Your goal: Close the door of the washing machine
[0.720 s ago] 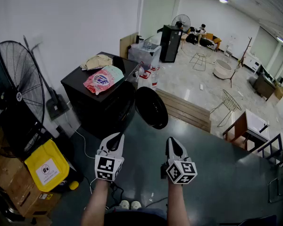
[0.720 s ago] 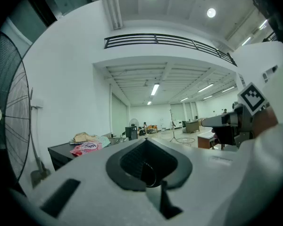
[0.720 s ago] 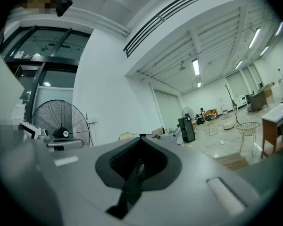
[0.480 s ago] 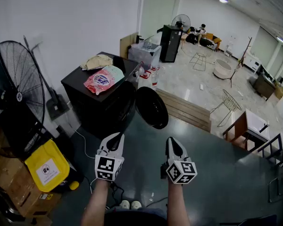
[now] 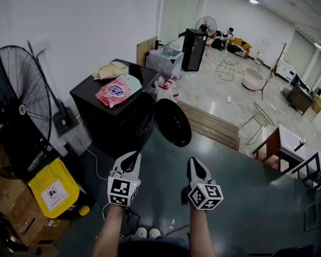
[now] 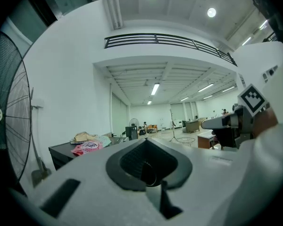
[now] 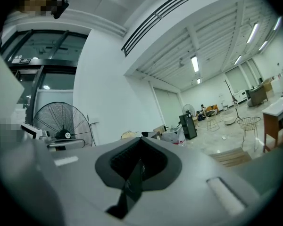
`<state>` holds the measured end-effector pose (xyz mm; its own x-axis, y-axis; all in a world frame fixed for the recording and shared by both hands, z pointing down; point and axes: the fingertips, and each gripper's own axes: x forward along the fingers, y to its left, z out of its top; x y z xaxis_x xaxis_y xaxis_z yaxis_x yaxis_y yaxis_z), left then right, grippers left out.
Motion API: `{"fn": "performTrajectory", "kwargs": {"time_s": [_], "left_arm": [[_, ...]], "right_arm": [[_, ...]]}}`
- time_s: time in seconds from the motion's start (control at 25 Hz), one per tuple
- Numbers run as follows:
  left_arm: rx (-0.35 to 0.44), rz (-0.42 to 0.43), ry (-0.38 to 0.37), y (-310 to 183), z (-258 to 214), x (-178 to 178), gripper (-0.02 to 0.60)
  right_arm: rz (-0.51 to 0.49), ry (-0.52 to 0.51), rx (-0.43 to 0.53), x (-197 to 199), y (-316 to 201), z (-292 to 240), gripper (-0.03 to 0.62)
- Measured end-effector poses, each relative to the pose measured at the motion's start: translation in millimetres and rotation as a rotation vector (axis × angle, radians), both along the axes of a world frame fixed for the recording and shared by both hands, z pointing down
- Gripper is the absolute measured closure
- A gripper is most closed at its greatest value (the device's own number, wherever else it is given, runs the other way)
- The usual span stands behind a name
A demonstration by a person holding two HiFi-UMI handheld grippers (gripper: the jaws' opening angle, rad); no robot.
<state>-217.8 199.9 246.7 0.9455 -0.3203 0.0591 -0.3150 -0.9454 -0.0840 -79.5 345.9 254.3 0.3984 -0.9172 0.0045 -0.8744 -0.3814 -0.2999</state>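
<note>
A black washing machine [image 5: 109, 119] stands ahead of me on the left of the head view. Its round door [image 5: 172, 122] hangs swung open to the right. Both grippers are held level in the air short of it, touching nothing. My left gripper [image 5: 132, 156] is shut and empty, in front of the machine's lower front. My right gripper [image 5: 195, 161] is also shut and empty, below and slightly right of the open door. In the left gripper view the closed jaws [image 6: 146, 142] point past the machine's top [image 6: 66, 150]. The right gripper view shows its closed jaws [image 7: 141, 141].
A pink detergent bag [image 5: 115, 90] and a folded cloth [image 5: 110, 70] lie on the machine's top. A large standing fan [image 5: 16, 116] and a yellow bin [image 5: 52, 189] are at the left. A wooden pallet [image 5: 211, 125] lies behind the door, with tables [image 5: 281, 142] at the right.
</note>
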Motion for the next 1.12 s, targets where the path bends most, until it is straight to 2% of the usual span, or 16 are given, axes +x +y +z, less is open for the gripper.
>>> {"fn": "performTrajectory", "kwargs": {"time_s": [0.32, 0.36, 0.44, 0.6, 1.12], "left_arm": [[-0.005, -0.002, -0.009, 5.9, 0.9, -1.3, 0.574], [-0.006, 0.0, -0.01, 7.2, 1.0, -1.5, 0.574], [-0.006, 0.001, -0.011, 9.1, 1.7, -2.1, 0.574], [-0.008, 0.001, -0.014, 12.2, 4.1, -5.2, 0.574], [-0.007, 0.013, -0.01, -1.3, 5.4, -6.0, 0.574]], "right_arm": [[-0.013, -0.012, -0.01, -2.1, 3.6, 3.7, 0.58], [-0.018, -0.013, -0.011, -3.2, 3.8, 4.4, 0.55], [-0.025, -0.017, -0.007, -5.1, 4.2, 5.4, 0.536], [-0.037, -0.018, 0.004, -9.1, 6.3, 6.3, 0.458], [-0.075, -0.016, 0.01, -13.0, -6.6, 10.5, 0.355]]}}
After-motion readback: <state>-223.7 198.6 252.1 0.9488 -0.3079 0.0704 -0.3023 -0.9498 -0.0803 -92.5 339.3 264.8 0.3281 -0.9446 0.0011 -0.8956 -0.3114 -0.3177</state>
